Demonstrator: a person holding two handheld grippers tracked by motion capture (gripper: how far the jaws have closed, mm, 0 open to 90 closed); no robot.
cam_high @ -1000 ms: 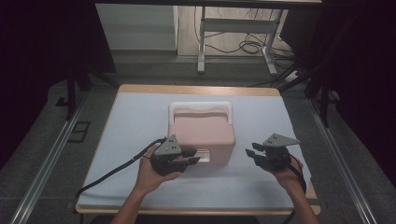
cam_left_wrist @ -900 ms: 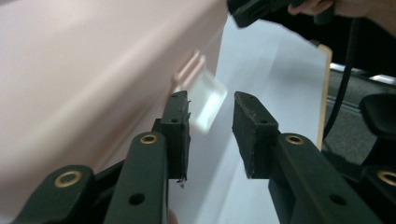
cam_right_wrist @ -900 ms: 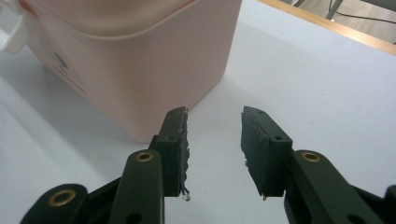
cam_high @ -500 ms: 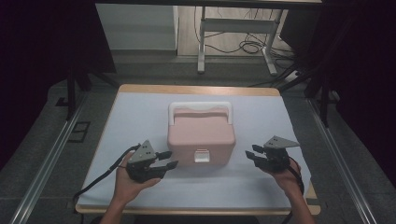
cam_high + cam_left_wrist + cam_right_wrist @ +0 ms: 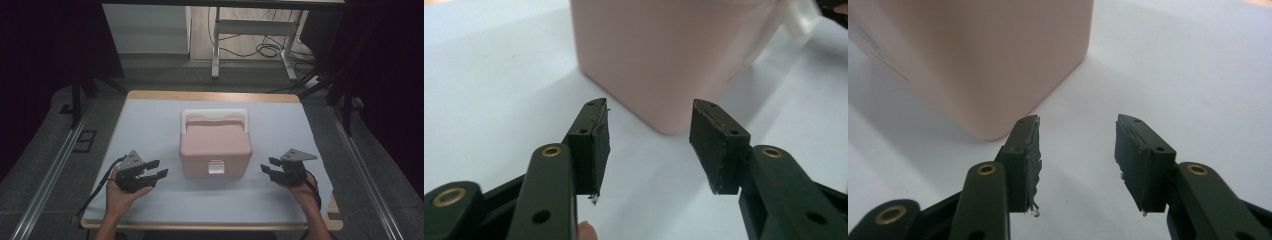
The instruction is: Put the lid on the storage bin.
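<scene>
Centrally on the white sheet (image 5: 150,125) that covers the table (image 5: 210,96) stands a pink box (image 5: 215,145), its lid down, with a white handle (image 5: 215,114) lying along the far edge of the lid and a white latch (image 5: 216,167) on the near face. The left gripper (image 5: 156,172) sits near the box's left side, apart from it, with its jaws pointing toward the box. Its jaws have just been opening and now stand spread with nothing between them; in the left gripper view the two black pads (image 5: 596,135) frame only the sheet, with a rounded corner of the box just beyond them and the latch at the upper right edge. The right gripper (image 5: 267,168) sits near the box's right side, also apart from it, jaws pointing inward toward the box. Its jaws too have just been opening and hold nothing; in the right gripper view the pads (image 5: 1138,150) stand wide over bare sheet, with the box's lower corner ahead and to the left. Each gripper is carried in one hand, the forearms entering from the near edge, and a black cable (image 5: 102,187) trails from the left gripper off the table's near left corner.
</scene>
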